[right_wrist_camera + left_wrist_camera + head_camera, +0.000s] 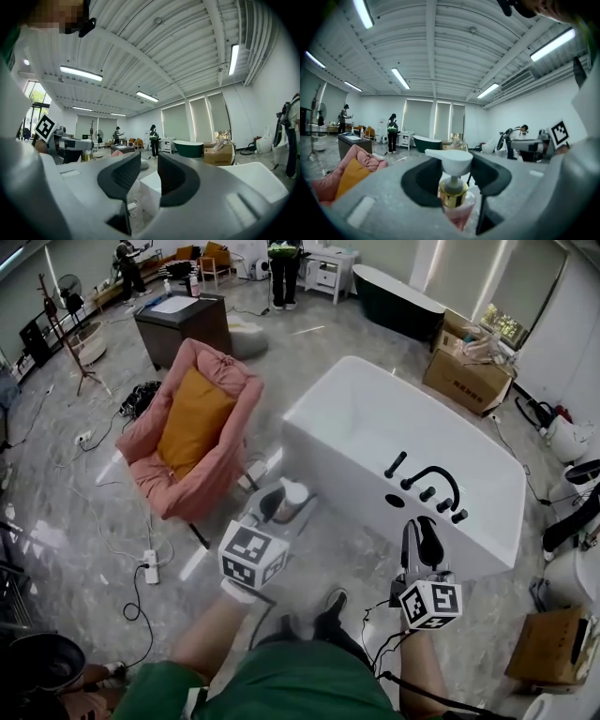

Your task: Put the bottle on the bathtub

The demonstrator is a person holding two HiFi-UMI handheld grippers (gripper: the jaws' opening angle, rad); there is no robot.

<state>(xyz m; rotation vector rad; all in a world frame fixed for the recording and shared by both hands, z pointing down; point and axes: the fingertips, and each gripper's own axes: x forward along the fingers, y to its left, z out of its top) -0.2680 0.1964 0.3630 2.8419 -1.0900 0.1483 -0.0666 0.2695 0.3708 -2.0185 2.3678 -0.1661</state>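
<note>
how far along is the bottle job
Done: the bottle is picked up, clamped in the left tool. In hand: it hangs over the floor, just short of the white bathtub. Left: set it on the rim and release. The right tool is open, empty.

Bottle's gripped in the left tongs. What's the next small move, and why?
Probably move the left tongs forward and right until the bottle is above the near rim of the bathtub. It is clamped between them but seems to hang over the floor beside the tub's corner; the right tongs are open and empty.
</note>
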